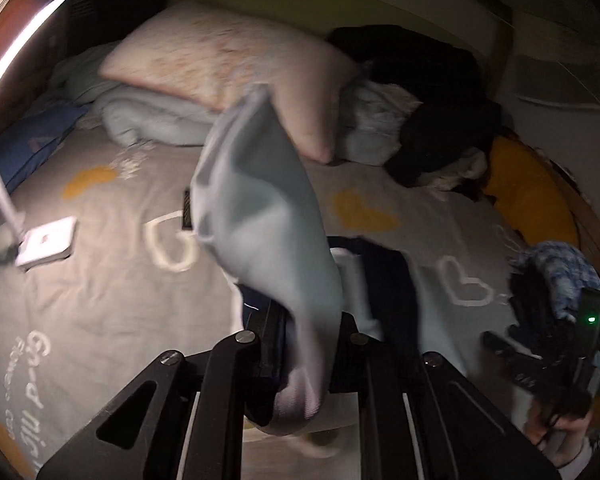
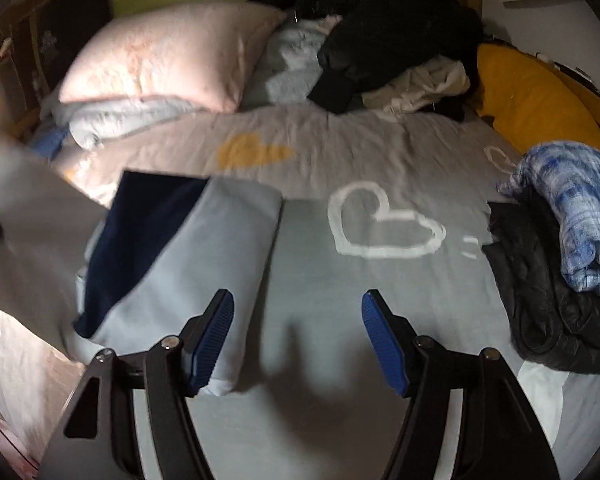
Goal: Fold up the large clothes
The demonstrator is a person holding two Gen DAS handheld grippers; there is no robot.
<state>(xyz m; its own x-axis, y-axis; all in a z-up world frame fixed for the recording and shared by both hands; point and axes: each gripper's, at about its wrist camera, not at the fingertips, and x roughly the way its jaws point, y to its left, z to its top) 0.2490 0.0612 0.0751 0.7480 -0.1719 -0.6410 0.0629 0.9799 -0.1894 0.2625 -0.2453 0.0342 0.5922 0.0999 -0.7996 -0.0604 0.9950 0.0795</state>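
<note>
Closest to me, my left gripper (image 1: 302, 354) has its jaws pinched on a fold of the pale blue garment (image 1: 260, 216), which rises blurred in front of that lens, lifted off the bed. My right gripper (image 2: 298, 336) hangs with its jaws spread wide, the blue pads (image 2: 214, 336) bare and nothing between them; its left finger sits just over the edge of the garment's folded part (image 2: 204, 248), which lies flat on the grey sheet (image 2: 340, 300) with a navy panel (image 2: 140, 232) showing along its left side. Just past the right finger, a white outlined heart (image 2: 380, 224) is printed on the sheet, and a yellow heart (image 2: 252, 152) lies beyond it. To my right, near the bed's edge, a blue-and-white patterned cloth (image 2: 576, 208) rests on top of a dark quilted jacket (image 2: 540, 292). On the left side, in the left wrist view, a white lamp base (image 1: 48, 246) stands on the sheet. Farther back a pink pillow (image 2: 160, 56) rests on a bundled light blue blanket (image 2: 112, 120), with a heap of black clothing (image 2: 380, 20) and a mustard cushion (image 2: 532, 100) at the head of the bed.
</note>
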